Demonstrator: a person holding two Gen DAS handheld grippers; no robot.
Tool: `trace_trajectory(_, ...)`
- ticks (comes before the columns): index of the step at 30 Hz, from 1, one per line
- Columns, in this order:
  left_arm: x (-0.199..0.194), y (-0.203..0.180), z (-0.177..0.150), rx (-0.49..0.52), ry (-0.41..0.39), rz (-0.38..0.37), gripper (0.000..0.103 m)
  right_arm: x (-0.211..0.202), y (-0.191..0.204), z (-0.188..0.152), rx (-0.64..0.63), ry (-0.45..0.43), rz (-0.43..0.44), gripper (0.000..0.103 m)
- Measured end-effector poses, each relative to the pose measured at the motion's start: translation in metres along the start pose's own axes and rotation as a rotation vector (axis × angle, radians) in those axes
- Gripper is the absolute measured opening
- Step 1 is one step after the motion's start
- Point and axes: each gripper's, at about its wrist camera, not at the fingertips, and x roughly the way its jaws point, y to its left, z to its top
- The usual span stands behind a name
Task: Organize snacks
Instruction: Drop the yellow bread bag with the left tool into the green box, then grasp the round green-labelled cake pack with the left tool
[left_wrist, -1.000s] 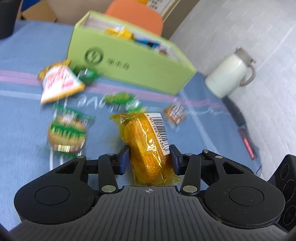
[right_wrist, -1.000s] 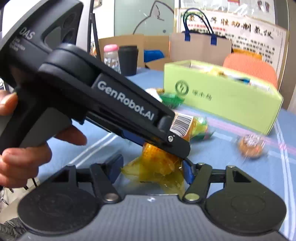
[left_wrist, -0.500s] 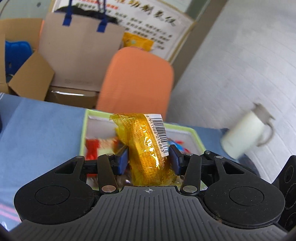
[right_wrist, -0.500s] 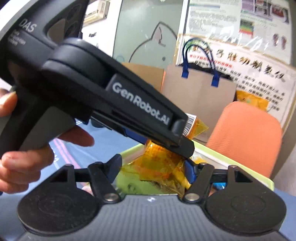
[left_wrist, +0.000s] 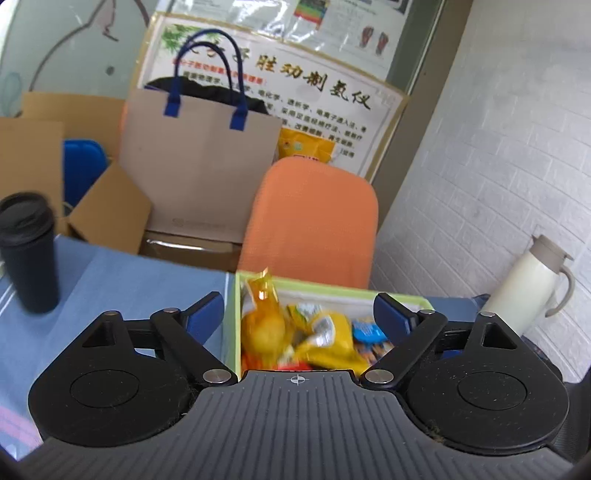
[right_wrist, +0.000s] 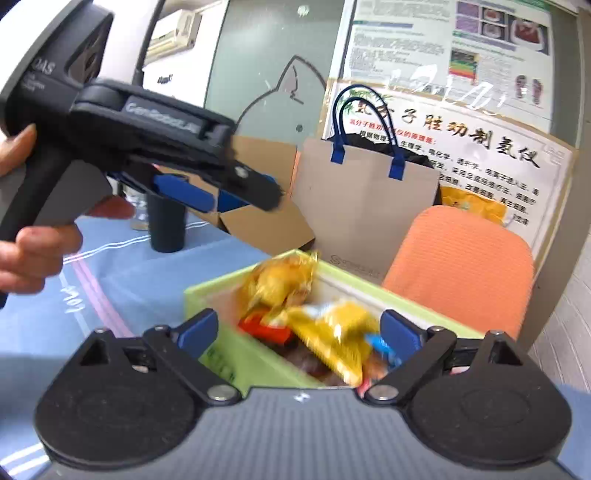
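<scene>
Both my left tongs (left_wrist: 299, 314) and right tongs (right_wrist: 299, 328) are opening wide, gripping nothing; the yellow snack packet (right_wrist: 277, 284) lies in the green box (right_wrist: 221, 288) on the counter (left_wrist: 110, 280).

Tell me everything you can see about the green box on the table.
The green box is a light green open-topped carton, cardboard by the look of it, with pale inner walls and dark green print on its outer side. It stands on the blue tablecloth in front of an orange chair. It holds a heap of wrapped snacks, among them an orange-wrapped snack by its far corner, blurred. No tongs touch it.
</scene>
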Motion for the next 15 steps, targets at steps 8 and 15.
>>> trace_trajectory(8, -0.064, -0.006, -0.081, -0.071, 0.070, 0.035, 0.078, -0.068, 0.049, -0.051, 0.063, 0.065, 0.095, 0.093)
trace_trajectory(15, -0.060, 0.032, -0.131, -0.259, 0.298, -0.012, 0.061, -0.052, 0.112, -0.075, 0.092, 0.172, 0.277, 0.093)
